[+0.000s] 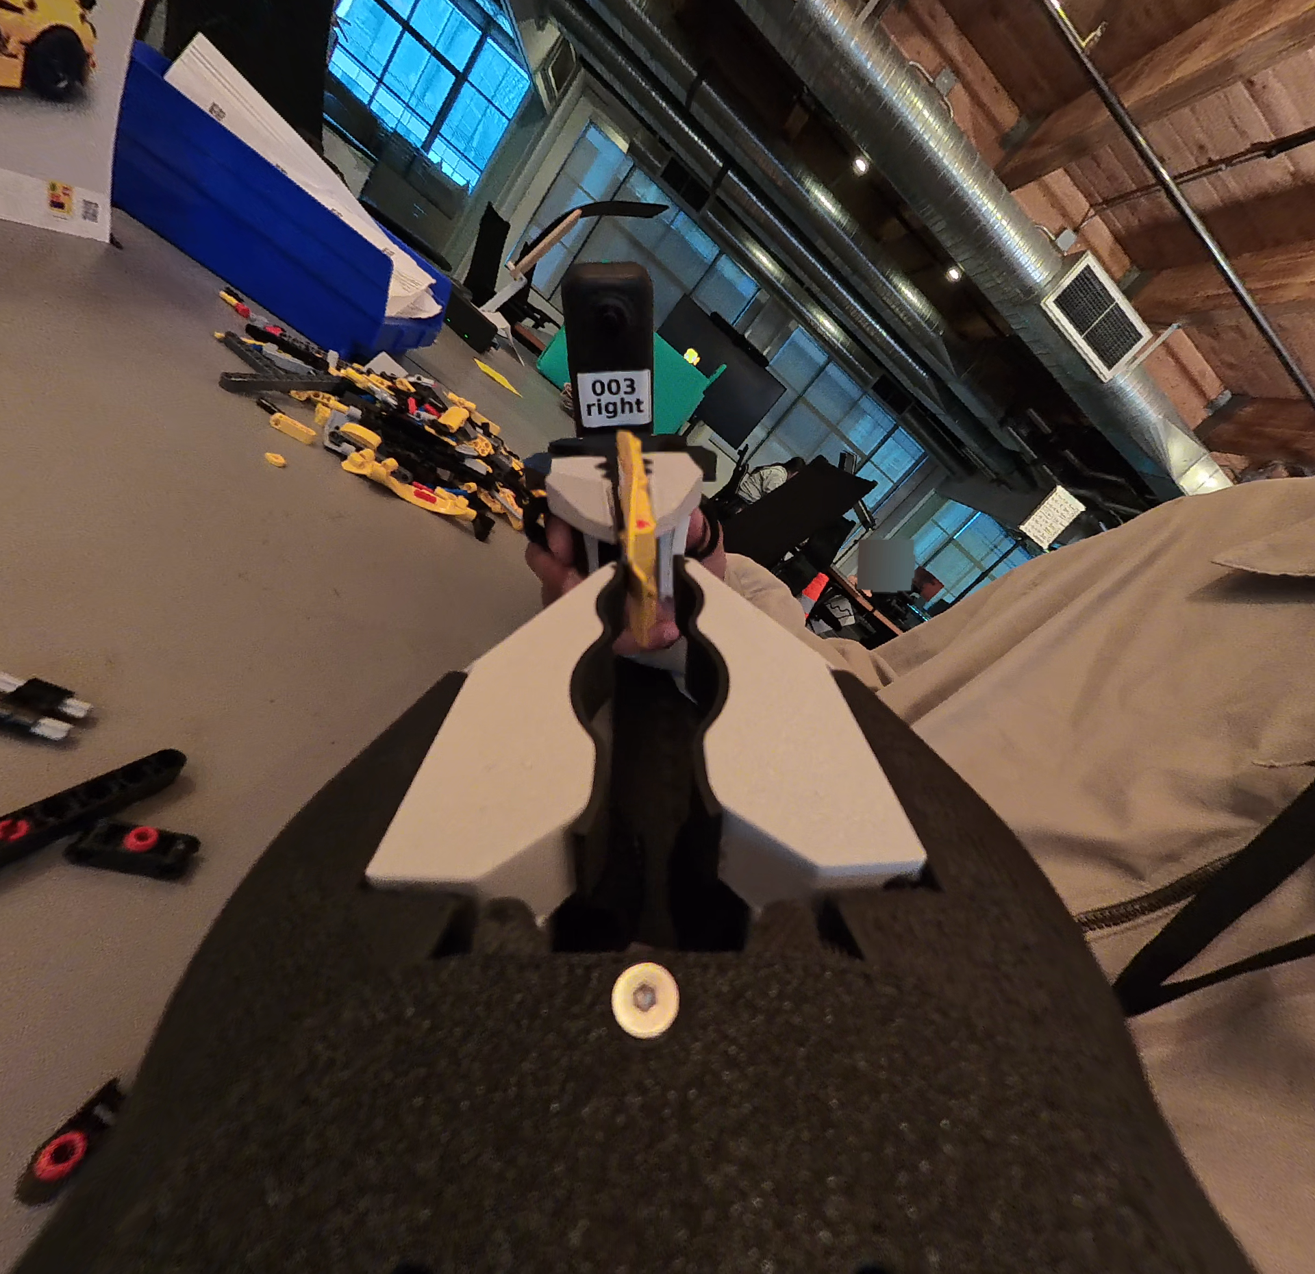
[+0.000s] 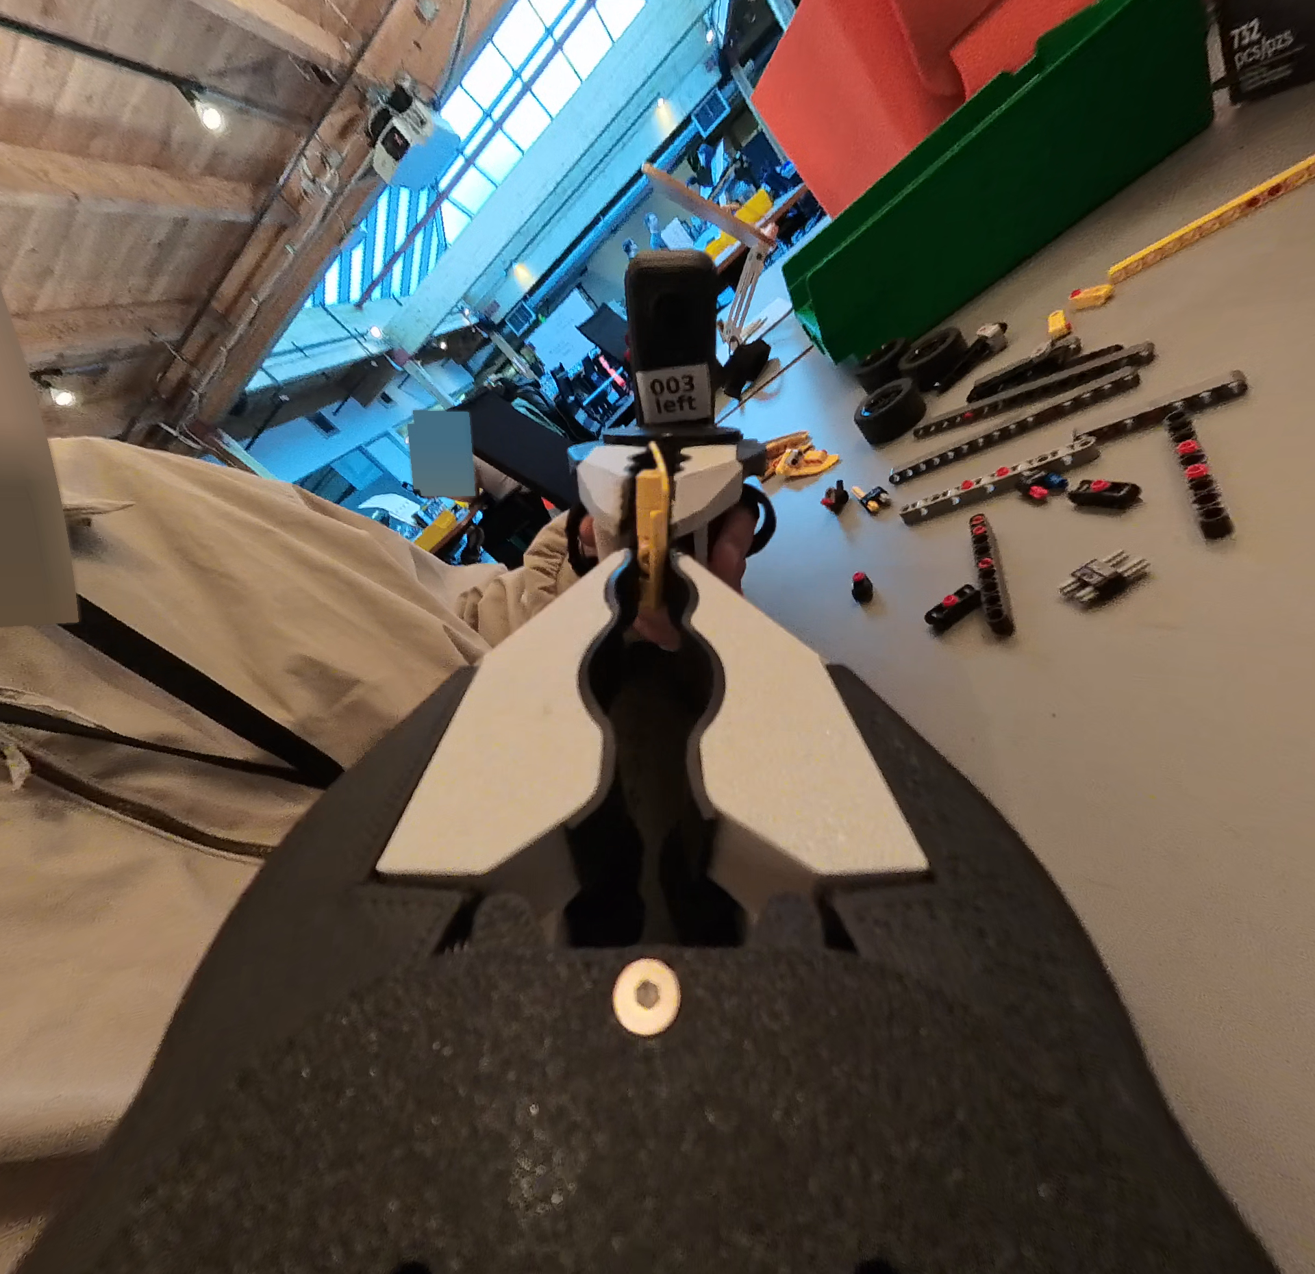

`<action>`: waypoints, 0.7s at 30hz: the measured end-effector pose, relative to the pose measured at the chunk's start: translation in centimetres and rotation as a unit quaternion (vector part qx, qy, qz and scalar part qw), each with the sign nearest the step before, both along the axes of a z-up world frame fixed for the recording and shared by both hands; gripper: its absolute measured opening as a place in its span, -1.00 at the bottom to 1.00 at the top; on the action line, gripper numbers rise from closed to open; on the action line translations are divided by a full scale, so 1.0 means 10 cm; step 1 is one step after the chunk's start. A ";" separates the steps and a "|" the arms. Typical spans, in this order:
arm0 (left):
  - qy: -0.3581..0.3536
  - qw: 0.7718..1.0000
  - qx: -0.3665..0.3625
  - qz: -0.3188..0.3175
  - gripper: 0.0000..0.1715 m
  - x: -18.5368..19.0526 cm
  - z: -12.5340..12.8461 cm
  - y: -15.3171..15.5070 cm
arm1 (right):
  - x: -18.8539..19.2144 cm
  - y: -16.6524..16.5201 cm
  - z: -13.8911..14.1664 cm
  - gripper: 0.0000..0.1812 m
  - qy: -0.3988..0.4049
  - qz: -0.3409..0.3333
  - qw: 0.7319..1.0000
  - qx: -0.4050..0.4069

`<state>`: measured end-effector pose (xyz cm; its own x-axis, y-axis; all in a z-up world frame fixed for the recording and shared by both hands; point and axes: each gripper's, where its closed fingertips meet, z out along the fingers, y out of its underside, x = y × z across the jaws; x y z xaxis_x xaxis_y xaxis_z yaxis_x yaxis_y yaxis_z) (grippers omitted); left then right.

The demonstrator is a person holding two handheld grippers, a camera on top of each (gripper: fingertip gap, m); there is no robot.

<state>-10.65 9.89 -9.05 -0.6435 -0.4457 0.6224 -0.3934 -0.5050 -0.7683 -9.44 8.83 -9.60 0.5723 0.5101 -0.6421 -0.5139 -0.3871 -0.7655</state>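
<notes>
My two grippers face each other, tip to tip, above a grey table (image 1: 178,599). Between them is a thin yellow plastic building piece (image 1: 635,528), seen edge-on. My left gripper (image 1: 644,578) is shut on its near end. My right gripper (image 1: 626,492), with a black camera on top, is shut on its far end. In the right wrist view, my right gripper (image 2: 651,574) clamps the yellow piece (image 2: 651,521) and my left gripper (image 2: 651,489) grips the other end. A hand shows behind each far gripper.
A pile of yellow and black building parts (image 1: 398,421) lies by a blue bin (image 1: 249,194). Black beams with red pins (image 1: 85,798) lie at the left. Wheels (image 2: 896,386), long beams (image 2: 1032,421) and a green bin (image 2: 996,194) lie right. A beige jacket (image 1: 1067,670) is close. Less than 4 cm separates the two grippers' tips.
</notes>
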 end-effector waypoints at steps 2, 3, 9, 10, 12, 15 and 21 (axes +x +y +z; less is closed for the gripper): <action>0.001 1.000 -0.001 0.003 -0.91 0.01 0.00 0.01 | -0.04 0.02 -0.01 -0.93 0.006 0.006 1.000 -0.003; 0.003 1.000 -0.002 0.007 -0.92 0.01 -0.01 0.03 | -0.03 0.03 -0.01 -0.93 0.010 0.004 1.000 -0.006; 0.012 1.000 -0.012 0.009 -0.92 0.02 -0.03 0.06 | -0.04 0.04 -0.05 -0.93 -0.005 0.000 1.000 -0.012; 0.006 1.000 -0.014 0.007 -0.90 0.01 0.00 0.05 | -0.06 0.01 -0.05 -0.93 -0.004 0.011 1.000 -0.011; 0.008 1.000 -0.002 0.014 -0.66 0.02 -0.02 0.05 | -0.11 -0.02 -0.07 -0.93 -0.009 0.029 0.999 -0.018; -0.001 0.999 0.033 -0.001 -0.66 0.00 -0.04 -0.06 | -0.24 -0.01 -0.16 -0.93 -0.032 0.052 0.998 -0.035; -0.014 0.996 0.088 0.002 -0.92 -0.01 -0.11 -0.14 | -0.28 0.02 -0.20 -0.93 -0.043 0.049 0.997 -0.040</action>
<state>-10.78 8.48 -10.18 -0.6578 -0.5488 0.5159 -0.3692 -0.3621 -0.8559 -12.20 9.02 -11.58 0.5770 0.5159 -0.6332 -0.4036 -0.4939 -0.7702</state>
